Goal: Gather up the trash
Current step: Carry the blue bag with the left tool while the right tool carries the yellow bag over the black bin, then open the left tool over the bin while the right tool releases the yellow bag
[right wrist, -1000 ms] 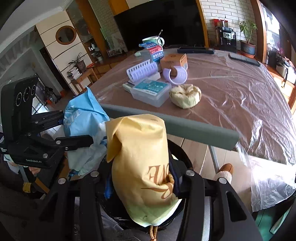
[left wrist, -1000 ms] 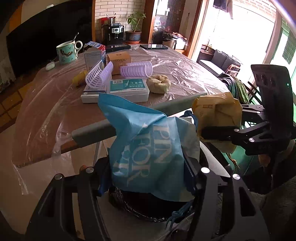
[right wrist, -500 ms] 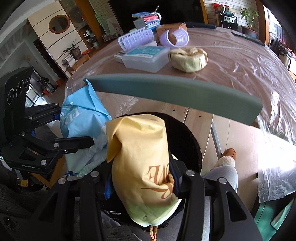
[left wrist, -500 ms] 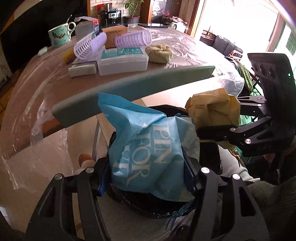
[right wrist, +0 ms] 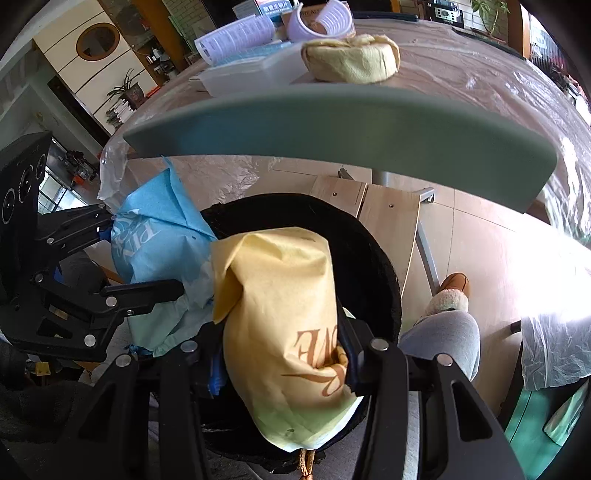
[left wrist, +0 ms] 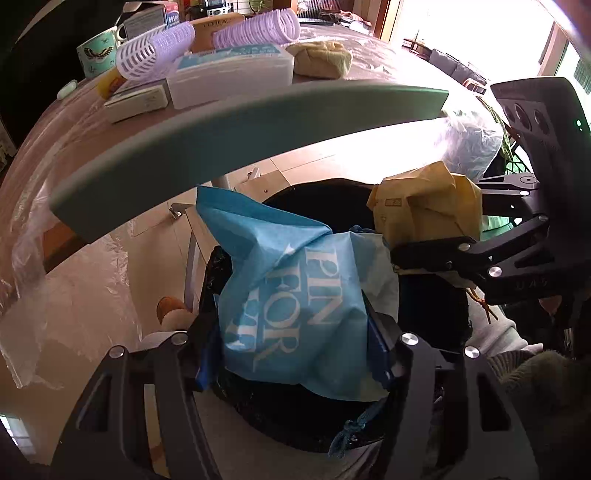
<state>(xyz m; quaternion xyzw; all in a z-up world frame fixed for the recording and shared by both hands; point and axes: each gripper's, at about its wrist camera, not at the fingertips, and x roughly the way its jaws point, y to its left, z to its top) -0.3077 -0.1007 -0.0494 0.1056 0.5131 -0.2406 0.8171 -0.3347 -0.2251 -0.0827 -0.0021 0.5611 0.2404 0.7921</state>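
My left gripper (left wrist: pixel 291 336) is shut on a crumpled blue bag (left wrist: pixel 291 288) with white lettering, held over the black-lined trash bin (left wrist: pixel 432 317) below the table edge. My right gripper (right wrist: pixel 280 354) is shut on a crumpled yellow bag (right wrist: pixel 284 317), held over the same bin (right wrist: pixel 369 254). The yellow bag (left wrist: pixel 428 206) shows at right in the left wrist view, and the blue bag (right wrist: pixel 155 236) at left in the right wrist view. A crumpled yellow wad (right wrist: pixel 351 59) lies on the table; it also shows in the left wrist view (left wrist: pixel 321 61).
The grey table edge (left wrist: pixel 240 136) hangs just above the bin. On the plastic-covered table are a clear box (left wrist: pixel 229 75), purple hair rollers (left wrist: pixel 255 29), a mug (left wrist: pixel 94 51) and small boxes. My leg and slipper (right wrist: pixel 448 295) are right of the bin.
Both grippers have dropped from table height to below the table edge with their bags, now over the bin. Neither has let go.
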